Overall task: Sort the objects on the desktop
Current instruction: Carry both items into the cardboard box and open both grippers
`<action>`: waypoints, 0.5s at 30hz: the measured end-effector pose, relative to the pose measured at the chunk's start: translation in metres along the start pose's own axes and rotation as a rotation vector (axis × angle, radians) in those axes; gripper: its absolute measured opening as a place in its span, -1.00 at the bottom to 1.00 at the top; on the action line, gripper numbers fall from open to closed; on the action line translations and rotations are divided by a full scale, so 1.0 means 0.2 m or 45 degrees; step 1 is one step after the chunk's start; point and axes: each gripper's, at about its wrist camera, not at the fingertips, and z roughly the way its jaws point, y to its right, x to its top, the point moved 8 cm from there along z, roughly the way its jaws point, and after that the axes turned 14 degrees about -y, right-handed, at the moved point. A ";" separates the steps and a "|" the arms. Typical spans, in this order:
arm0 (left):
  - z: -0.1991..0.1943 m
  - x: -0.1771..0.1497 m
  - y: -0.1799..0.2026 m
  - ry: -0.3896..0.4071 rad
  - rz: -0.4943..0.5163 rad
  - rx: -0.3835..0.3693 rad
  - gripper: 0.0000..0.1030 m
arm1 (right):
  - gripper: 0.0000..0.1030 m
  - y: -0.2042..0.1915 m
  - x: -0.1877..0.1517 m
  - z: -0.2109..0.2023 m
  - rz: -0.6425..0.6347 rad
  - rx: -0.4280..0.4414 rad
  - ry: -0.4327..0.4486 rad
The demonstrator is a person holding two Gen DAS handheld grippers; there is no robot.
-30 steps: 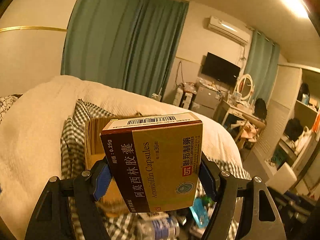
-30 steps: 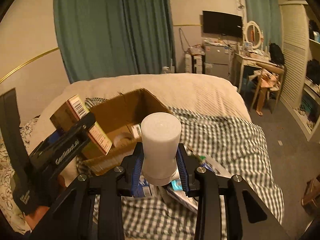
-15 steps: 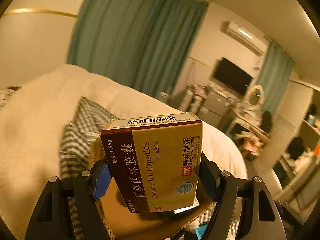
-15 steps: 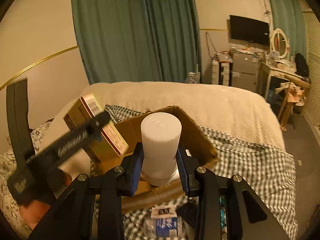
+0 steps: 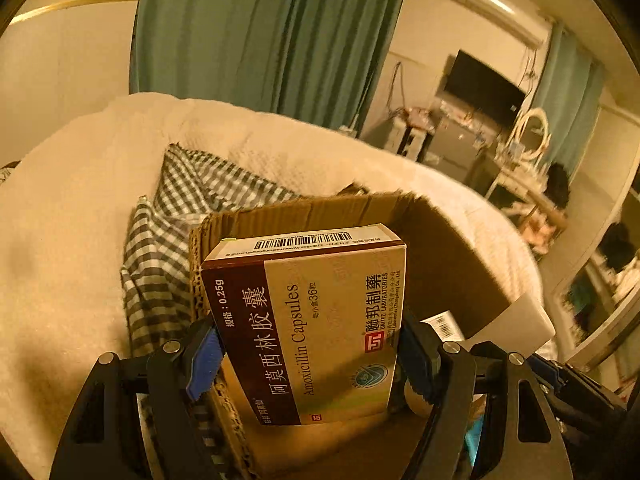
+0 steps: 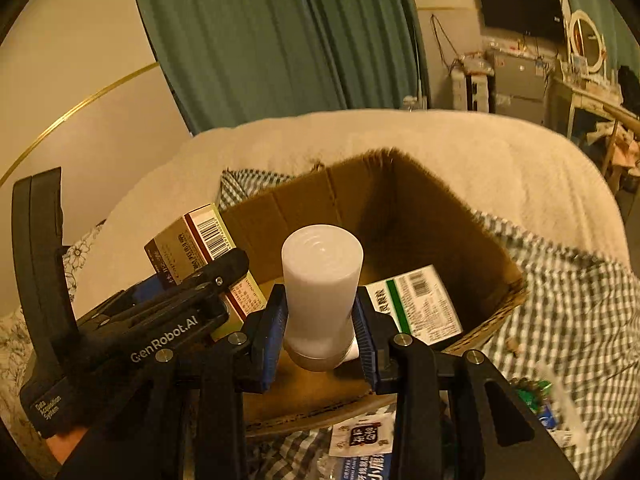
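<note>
Left gripper: you're clamping the Amoxicillin box across its short sides, blue pads tight on both edges, barcode end up. In the right wrist view you're holding it at the box's left wall, tilted.
Right gripper: you're pinching the white bottle near its base, upright, pads pressed on both sides.
Change: over the last second you've been carrying both grippers forward. A second ago the cardboard box sat well ahead of you; now its open mouth is filling the lower half of both views, and both loads are hanging over or at its near rim.
Box contents: a green-striped carton is lying flat inside, just behind the right gripper. Can't tell what else is in there.
Surface: no desk here; the box is sitting on a checked cloth spread over a bed.
Leftovers: a water bottle and small packets are lying on the cloth outside the box, near you.
Task meaning: judging by this, you're entering the drop phase for two items at once; sorting is partway, with loose items left.
Next: you're likely needing to lower and release. Bottle sits close above the carton, so it may topple once freed.
Risk: the two grippers are crowding each other at the left wall.
</note>
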 end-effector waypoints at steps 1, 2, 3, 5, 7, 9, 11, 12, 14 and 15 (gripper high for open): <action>0.02 0.00 -0.01 -0.005 -0.003 0.002 0.49 | -0.38 0.01 -0.01 0.01 0.005 0.008 -0.005; 0.03 0.00 -0.02 -0.014 -0.006 0.007 0.49 | -0.38 0.00 -0.02 0.03 0.008 0.013 -0.008; 0.04 0.00 -0.03 -0.019 -0.010 0.013 0.49 | -0.38 0.00 -0.02 0.04 0.014 0.016 -0.012; 0.06 0.00 -0.05 -0.027 -0.019 0.022 0.49 | -0.38 0.00 -0.03 0.05 0.018 0.018 -0.011; 0.06 0.00 -0.06 -0.026 -0.027 0.013 0.50 | -0.37 0.00 -0.03 0.04 0.024 0.022 -0.009; 0.05 0.00 -0.05 -0.031 -0.039 -0.012 0.50 | -0.34 0.00 -0.04 0.02 0.040 0.030 0.004; 0.04 0.00 -0.05 -0.037 -0.049 -0.017 0.53 | -0.07 0.01 -0.03 -0.01 0.069 0.061 0.023; 0.04 0.00 -0.05 -0.039 -0.052 -0.016 0.54 | 0.06 0.02 -0.02 -0.03 0.091 0.063 0.038; 0.04 0.00 -0.05 -0.036 -0.061 -0.025 0.62 | 0.16 0.04 -0.01 -0.06 0.116 0.057 0.072; 0.04 0.00 -0.05 -0.035 -0.063 -0.037 0.79 | 0.16 0.06 -0.01 -0.08 0.121 0.047 0.087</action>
